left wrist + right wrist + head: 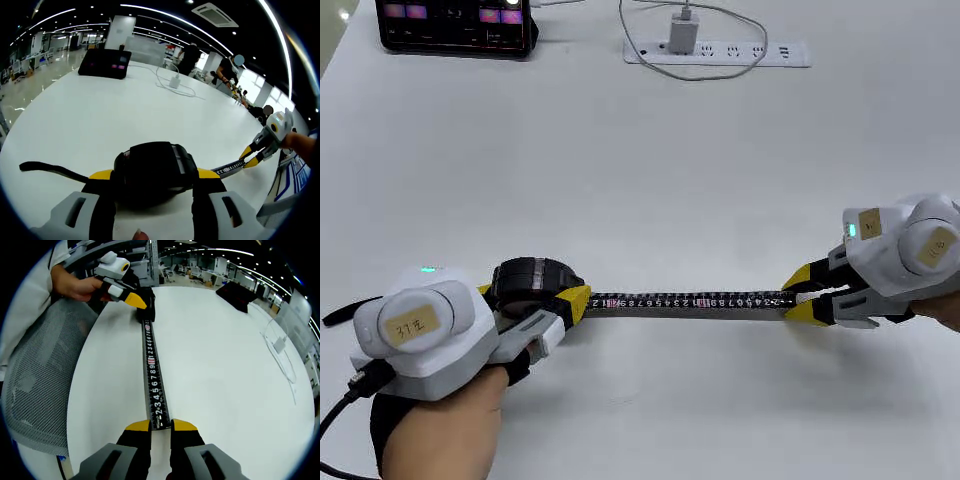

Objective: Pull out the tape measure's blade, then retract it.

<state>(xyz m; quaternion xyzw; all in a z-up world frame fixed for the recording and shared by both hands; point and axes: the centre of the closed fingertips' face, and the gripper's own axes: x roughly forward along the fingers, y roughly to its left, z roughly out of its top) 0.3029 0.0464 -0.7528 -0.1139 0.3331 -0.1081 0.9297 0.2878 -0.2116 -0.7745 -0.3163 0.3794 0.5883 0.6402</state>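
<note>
A black tape measure case [532,285] [154,169] [146,310] sits on the white table, with my left gripper [558,312] [154,176] shut around it. Its numbered blade [690,302] [153,379] [231,169] stretches out to the right, just above the table. My right gripper [804,295] [160,425] is shut on the blade's end, yellow tips pinching it. A black wrist strap [47,168] trails left from the case.
A white power strip [718,52] with a plugged charger [682,35] and looping cable lies at the table's far edge. A dark tablet [455,25] [104,63] stands at the far left. People stand beyond the table in the left gripper view.
</note>
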